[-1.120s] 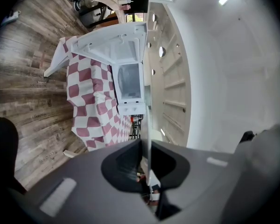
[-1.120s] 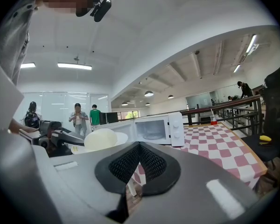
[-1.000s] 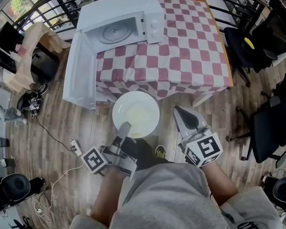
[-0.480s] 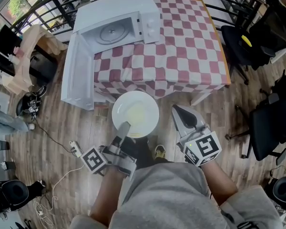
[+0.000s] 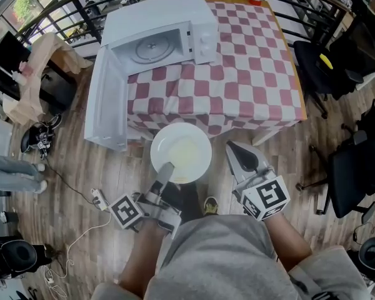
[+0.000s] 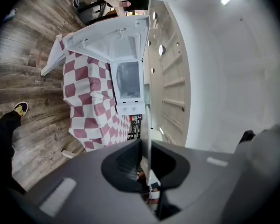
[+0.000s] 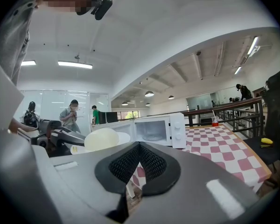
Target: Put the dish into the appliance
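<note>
- The rim of the white dish (image 5: 181,152) is clamped between the jaws of the left gripper (image 5: 165,171), short of the table's edge.
- The right gripper (image 5: 240,157) is seen closed on nothing, just beside the dish.
- The microwave (image 5: 156,11) is pictured on the checked tablecloth (image 5: 250,67), its door (image 5: 107,108) swung open and a glass turntable (image 5: 153,45) inside.

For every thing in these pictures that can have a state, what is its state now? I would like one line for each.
microwave: on the checkered table, cavity holds only its turntable.
microwave door: swung wide open.
dish: held in the air by its near rim, in front of the table, not yet inside.
left gripper: shut on the dish's rim.
right gripper: shut, holding nothing.
</note>
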### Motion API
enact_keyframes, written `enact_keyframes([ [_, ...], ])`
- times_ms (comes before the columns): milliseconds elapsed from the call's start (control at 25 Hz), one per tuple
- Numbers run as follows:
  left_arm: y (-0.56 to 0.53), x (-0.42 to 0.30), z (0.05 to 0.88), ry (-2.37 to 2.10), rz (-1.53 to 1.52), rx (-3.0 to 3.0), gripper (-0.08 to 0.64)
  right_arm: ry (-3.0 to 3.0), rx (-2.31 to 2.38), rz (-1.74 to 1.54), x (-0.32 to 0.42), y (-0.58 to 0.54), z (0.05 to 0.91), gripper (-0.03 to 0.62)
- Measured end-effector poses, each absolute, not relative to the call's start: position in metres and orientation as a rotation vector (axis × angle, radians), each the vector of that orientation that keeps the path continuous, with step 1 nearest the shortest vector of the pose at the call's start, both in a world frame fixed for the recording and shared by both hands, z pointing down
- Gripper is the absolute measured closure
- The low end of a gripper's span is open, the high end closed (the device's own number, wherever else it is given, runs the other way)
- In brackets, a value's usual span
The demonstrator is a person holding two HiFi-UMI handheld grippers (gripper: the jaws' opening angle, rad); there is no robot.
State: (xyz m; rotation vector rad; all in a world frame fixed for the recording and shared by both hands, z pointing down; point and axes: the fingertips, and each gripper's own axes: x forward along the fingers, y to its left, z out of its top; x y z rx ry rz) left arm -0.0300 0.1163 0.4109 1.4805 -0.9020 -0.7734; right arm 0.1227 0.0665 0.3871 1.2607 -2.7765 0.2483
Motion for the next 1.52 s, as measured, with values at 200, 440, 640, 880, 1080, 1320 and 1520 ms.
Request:
enact_keyframes([
  [200,0.101,-0.044,0.415,-0.912,-0.783,1.463,0.532,-2.773,1.238,0.247,0.109,0.049,0.392,0.593],
  [440,0.073,-0.06,0.422,-0.921,-0.778,1.44,0.532,-2.769,1.22,0.256,0.09,0.021,0.395,0.594],
  [640,0.04,-0.07,0.427,-0.918,-0.77,1.433,0.534,-2.759,1.213,0.267,0.076,-0.009,0.4,0.594],
  [880,-0.002,-0.082,0.43,-0.938,-0.747,1.445,0.532,-2.738,1.216,0.264,0.061,-0.05,0.398,0.594],
  [1080,-0.031,-0.084,0.432,-0.924,-0.742,1.444,0.532,-2.71,1.222,0.277,0.057,-0.075,0.404,0.594],
  [1320,-0.055,-0.083,0.435,-0.904,-0.73,1.439,0.532,-2.685,1.248,0.29,0.054,-0.091,0.408,0.594],
  [1520,-0.07,-0.086,0.435,-0.898,-0.72,1.438,0.532,-2.666,1.263,0.284,0.049,-0.103,0.402,0.594],
])
